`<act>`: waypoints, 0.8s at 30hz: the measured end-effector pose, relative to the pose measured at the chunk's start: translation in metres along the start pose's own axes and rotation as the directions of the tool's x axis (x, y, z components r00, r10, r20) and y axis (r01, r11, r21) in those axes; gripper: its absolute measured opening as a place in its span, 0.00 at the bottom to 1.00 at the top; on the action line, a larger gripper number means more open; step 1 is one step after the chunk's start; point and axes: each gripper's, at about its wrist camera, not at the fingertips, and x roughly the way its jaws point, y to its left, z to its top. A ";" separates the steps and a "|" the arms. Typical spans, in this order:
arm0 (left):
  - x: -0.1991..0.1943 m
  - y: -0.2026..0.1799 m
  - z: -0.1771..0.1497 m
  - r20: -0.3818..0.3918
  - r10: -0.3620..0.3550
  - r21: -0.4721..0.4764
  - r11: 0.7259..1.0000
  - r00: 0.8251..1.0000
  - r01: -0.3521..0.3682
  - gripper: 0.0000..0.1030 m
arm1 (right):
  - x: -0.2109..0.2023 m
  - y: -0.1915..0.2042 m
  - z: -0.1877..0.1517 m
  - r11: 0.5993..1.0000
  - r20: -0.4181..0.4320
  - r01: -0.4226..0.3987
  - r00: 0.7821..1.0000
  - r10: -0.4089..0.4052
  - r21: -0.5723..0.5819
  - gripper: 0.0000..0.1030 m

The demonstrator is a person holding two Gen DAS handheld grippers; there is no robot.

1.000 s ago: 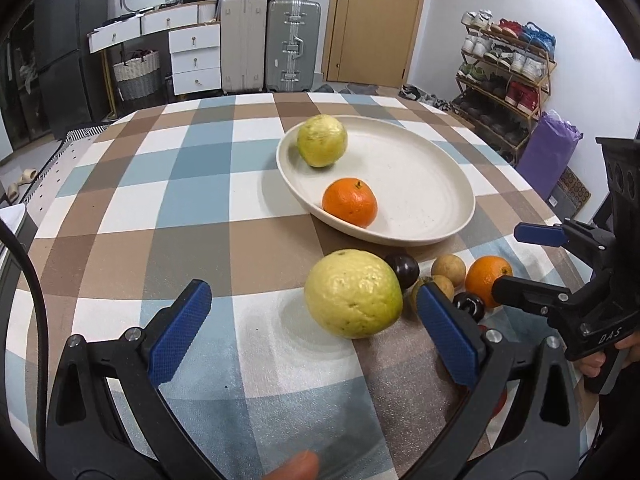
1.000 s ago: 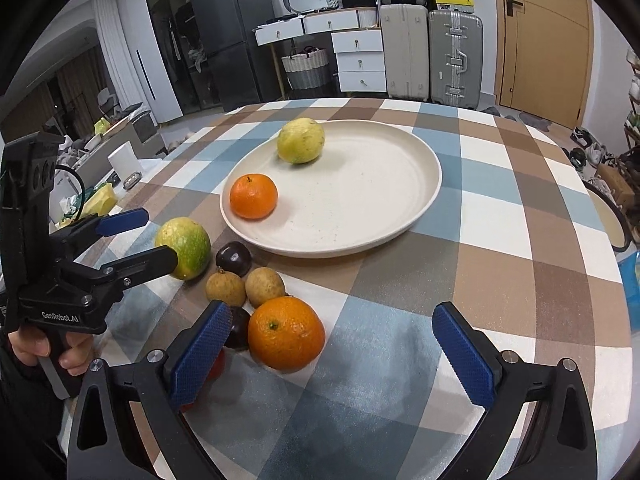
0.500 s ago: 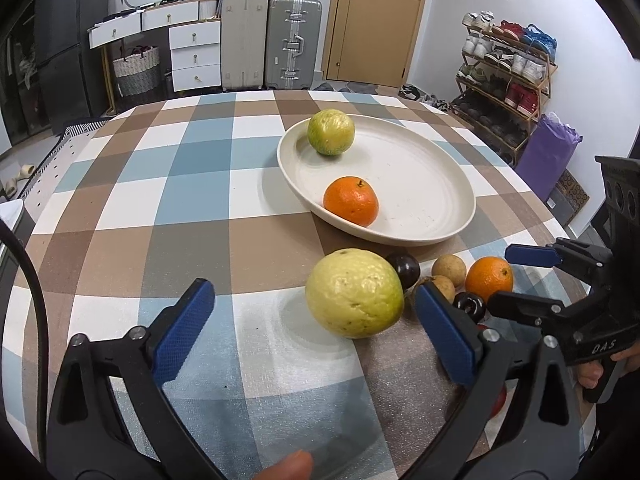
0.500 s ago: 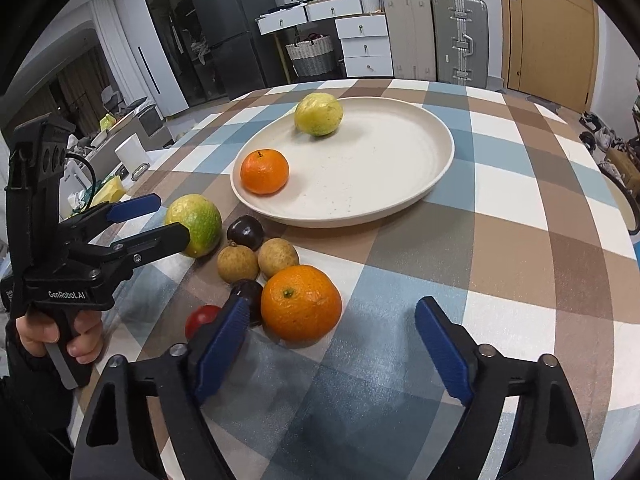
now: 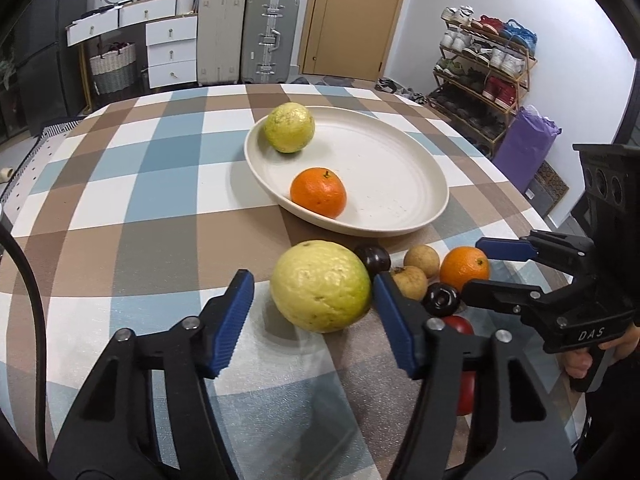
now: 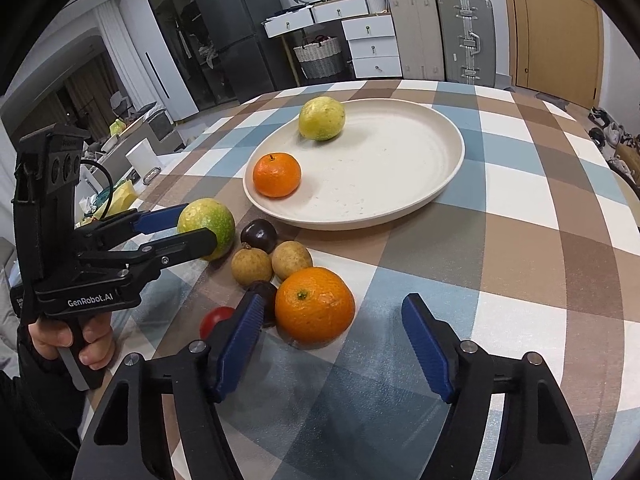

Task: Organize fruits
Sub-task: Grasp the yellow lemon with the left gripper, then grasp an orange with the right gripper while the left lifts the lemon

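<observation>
- Left wrist view: the left gripper (image 5: 312, 308) has moved in closer than it was a moment ago. Its blue fingers (image 5: 232, 322) are wide apart, one on each side of the big yellow-green fruit (image 5: 320, 285). They sit just beside it but do not squeeze it yet.
- That fruit rests on the checked tablecloth (image 5: 120, 200), near the front rim of the plate (image 5: 400, 184).
- On the plate lie another yellow-green fruit (image 5: 289, 127) and a small orange (image 5: 318, 192). The yellow-green one on the plate has shifted a little since a second ago.
- To the right, the right gripper (image 5: 476, 270) has come up to a loose orange (image 5: 464, 268).
- Right wrist view: the right gripper (image 6: 334, 344) is nearer now too. Its fingers (image 6: 240, 340) are wide apart, with the loose orange (image 6: 315, 307) just in front and between them, not held.
- Close by are two brown round fruits (image 6: 272, 262), two dark ones (image 6: 259, 234) and a red one (image 6: 216, 320), bunched together on the cloth.
- I think both grippers are ready to close next. Two fruits are on the plate; the rest still wait on the table.
</observation>
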 end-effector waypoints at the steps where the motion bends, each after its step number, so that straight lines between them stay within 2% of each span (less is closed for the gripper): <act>1: 0.000 -0.001 0.000 -0.001 -0.016 0.000 1.000 1.000 0.016 0.50 | 0.000 0.000 0.000 1.000 0.001 -0.004 1.000 0.004 0.001 0.71; 3: 0.000 -0.002 -0.001 0.000 -0.010 0.006 1.000 1.000 0.010 0.50 | 0.000 0.000 0.000 1.000 0.001 -0.011 1.000 0.011 0.004 0.70; 10: -0.004 -0.001 -0.001 0.014 -0.015 0.001 1.000 1.000 0.015 0.49 | 0.000 -0.002 0.000 0.998 0.004 -0.052 0.999 0.052 0.021 0.54; 14: -0.007 -0.002 -0.002 0.029 -0.023 0.009 1.000 0.999 0.022 0.49 | 0.000 -0.002 -0.001 0.997 0.008 -0.069 0.998 0.069 0.031 0.52; 18: -0.009 -0.003 -0.001 0.038 -0.020 0.015 1.000 0.999 0.020 0.49 | 0.000 -0.003 -0.001 0.995 0.005 -0.093 0.996 0.092 0.042 0.44; 24: -0.010 -0.004 -0.001 0.039 -0.020 0.018 1.000 0.999 0.019 0.48 | -0.001 -0.003 -0.001 0.997 0.017 -0.073 0.997 0.072 0.036 0.40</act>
